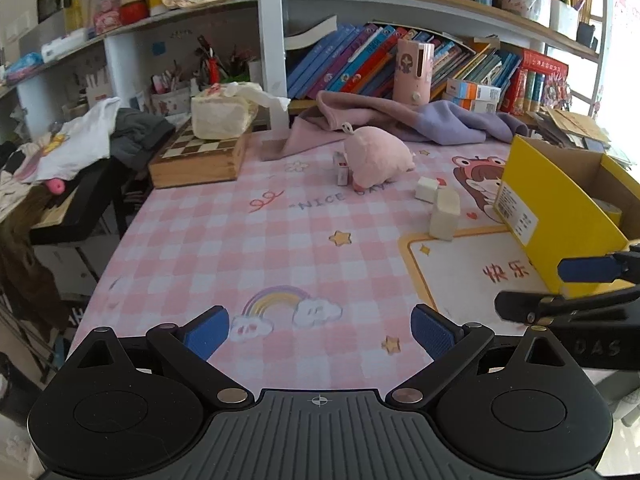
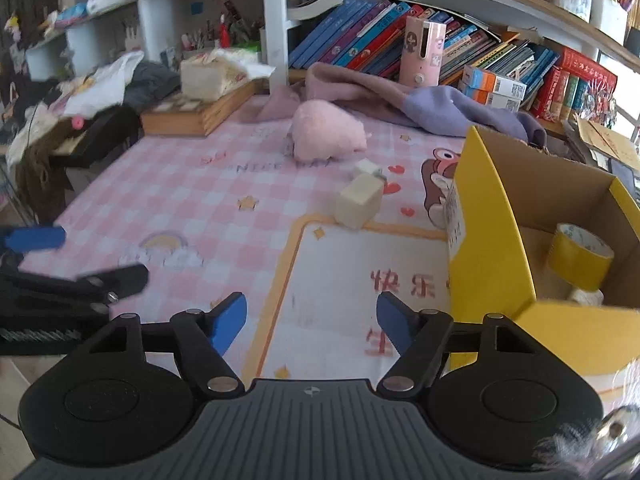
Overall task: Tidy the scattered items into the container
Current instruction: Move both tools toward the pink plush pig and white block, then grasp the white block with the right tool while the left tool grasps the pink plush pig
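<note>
A pink plush toy [image 1: 376,158] [image 2: 326,136] lies mid-table on the pink checked mat. A small red-and-white box [image 1: 342,170] stands at its left side. Nearer me are a white cube [image 1: 426,189] [image 2: 368,168] and a taller cream block [image 1: 444,214] [image 2: 358,200]. The yellow cardboard box [image 1: 560,216] [image 2: 492,220] stands open on the right, holding a yellow tape roll [image 2: 580,260]. My left gripper [image 1: 322,334] is open over the rainbow print with nothing between its fingers. My right gripper [image 2: 312,320] is open and also has nothing in it, just left of the box's near corner.
A wooden chessboard case [image 1: 196,160] with a tissue pack on top sits at the back left, beside piled clothes [image 1: 100,136]. A pink and purple cloth [image 1: 400,116] lies along the back under shelves of books. The table's left edge [image 1: 120,248] drops off.
</note>
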{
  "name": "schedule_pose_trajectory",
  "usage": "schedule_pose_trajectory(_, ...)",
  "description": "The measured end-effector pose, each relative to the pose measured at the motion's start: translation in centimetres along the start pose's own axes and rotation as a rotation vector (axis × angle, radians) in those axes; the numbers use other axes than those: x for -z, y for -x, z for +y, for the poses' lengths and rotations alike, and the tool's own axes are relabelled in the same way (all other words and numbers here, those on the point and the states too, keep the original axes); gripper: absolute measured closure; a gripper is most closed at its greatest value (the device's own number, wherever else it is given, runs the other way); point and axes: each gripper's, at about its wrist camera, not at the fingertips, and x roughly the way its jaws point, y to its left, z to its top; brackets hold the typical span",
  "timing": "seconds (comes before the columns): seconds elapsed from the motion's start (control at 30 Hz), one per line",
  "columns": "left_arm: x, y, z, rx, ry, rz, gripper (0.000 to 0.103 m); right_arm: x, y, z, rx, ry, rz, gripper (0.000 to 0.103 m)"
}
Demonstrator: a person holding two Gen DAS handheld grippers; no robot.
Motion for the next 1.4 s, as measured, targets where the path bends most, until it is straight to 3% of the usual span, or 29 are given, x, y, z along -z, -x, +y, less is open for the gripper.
schedule_pose_trajectory(0.37,-6.2,-6.0,-0.7,0.034,-0.086,-0.018,0.004,-4.8,-6.6,-2.3,0.038,-0.062,0.028,0.032)
schedule_pose_trajectory(0.63,-9.6,-11.2,-1.4,0.100,-0.149,-0.016,0.004,-6.8,-11.6,-4.0,0.082,-0.082,0.068,0.032)
schedule_pose_trajectory(0.83,-12.6,-16.0,-1.7,0.138,-0.120,0.021,0.004,-8.0,-14.3,-4.7,0.094,-0.090,0.078,0.033)
schedule_pose_trajectory(0.93,-13.9,-18.1,-2.4,0.135,-0.152,0.020,0.004,-8.4,-15.4,-4.8,0.079,-0.085,0.094,0.039)
schedule_pose_trajectory(1.13,-15.6,-21.3,-4.9,0.164,-0.306,0.010,0.004,-8.7,-17.1,-5.4,0.040,-0.096,0.129,0.045)
schedule_pose_trajectory(1.4,-14.8,-23.8,-8.7,0.160,-0.721,0.008,0.004,-8.7,-18.4,-5.9,-0.002,-0.136,0.161,0.054)
